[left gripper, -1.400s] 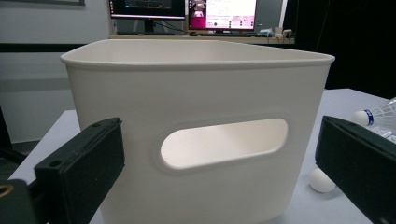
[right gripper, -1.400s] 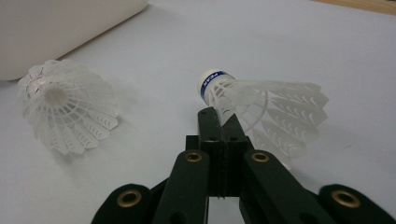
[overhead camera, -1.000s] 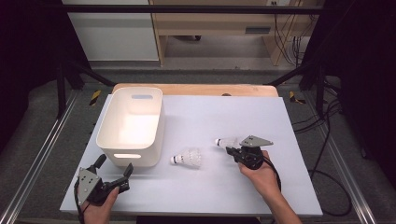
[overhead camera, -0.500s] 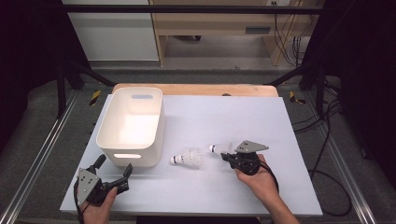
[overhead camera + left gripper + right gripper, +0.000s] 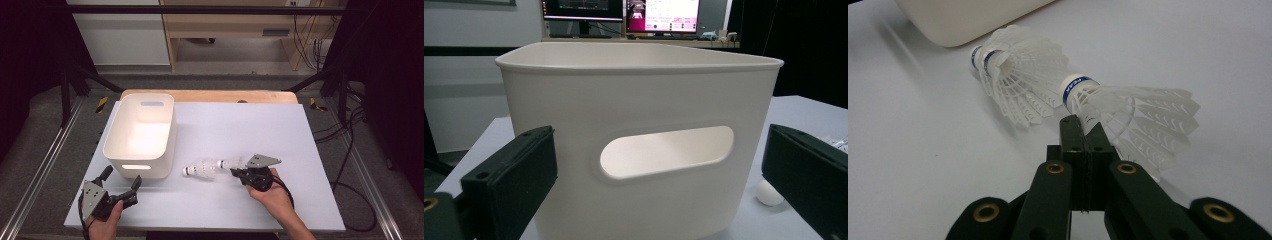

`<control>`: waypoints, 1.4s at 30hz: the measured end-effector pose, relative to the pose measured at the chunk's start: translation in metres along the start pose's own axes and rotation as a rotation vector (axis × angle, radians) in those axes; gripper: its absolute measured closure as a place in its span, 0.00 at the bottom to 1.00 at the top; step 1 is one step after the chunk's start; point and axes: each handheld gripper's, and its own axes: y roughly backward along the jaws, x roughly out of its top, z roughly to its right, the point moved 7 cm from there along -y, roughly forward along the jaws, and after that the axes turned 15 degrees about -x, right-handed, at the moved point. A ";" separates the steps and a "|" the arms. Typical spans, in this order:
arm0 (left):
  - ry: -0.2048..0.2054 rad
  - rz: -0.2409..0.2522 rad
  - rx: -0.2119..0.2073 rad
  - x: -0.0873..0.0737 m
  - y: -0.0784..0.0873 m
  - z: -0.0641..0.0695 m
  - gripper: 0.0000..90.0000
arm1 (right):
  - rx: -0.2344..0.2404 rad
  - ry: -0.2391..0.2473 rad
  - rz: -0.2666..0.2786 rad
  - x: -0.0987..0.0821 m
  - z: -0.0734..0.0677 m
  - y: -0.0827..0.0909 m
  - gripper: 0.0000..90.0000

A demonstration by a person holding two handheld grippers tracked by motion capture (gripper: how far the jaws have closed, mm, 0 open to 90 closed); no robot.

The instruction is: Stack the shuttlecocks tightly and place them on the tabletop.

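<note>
Gripping a white feathered shuttlecock (image 5: 1128, 107) by its skirt, the clenched right tool (image 5: 1083, 127) nests it behind another shuttlecock (image 5: 199, 169), probably for stacking. Near the surface's front-left corner, the left tool (image 5: 120, 185) waits released before the white plastic bin (image 5: 140, 135).

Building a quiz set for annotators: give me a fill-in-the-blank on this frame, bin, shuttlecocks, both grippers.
1. The right gripper is shut on the skirt of a white ____.
2. The left gripper has its jaws ____ and points at the white bin.
3. In the high view, the other shuttlecock lies on the table to the ____ of the bin.
4. The bin's side facing the left gripper has an oval ____ cut-out.

Missing words: shuttlecock; open; right; handle
</note>
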 end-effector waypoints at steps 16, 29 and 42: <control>0.001 0.001 0.002 0.000 0.000 0.000 0.01 | 0.053 0.012 0.010 0.003 -0.020 -0.009 1.00; -0.001 -0.001 0.002 0.000 0.000 -0.001 0.01 | 0.082 0.022 0.016 0.006 -0.030 -0.016 1.00; 0.001 -0.005 0.001 -0.001 0.000 0.000 0.01 | 0.101 0.033 0.021 0.009 -0.035 -0.019 1.00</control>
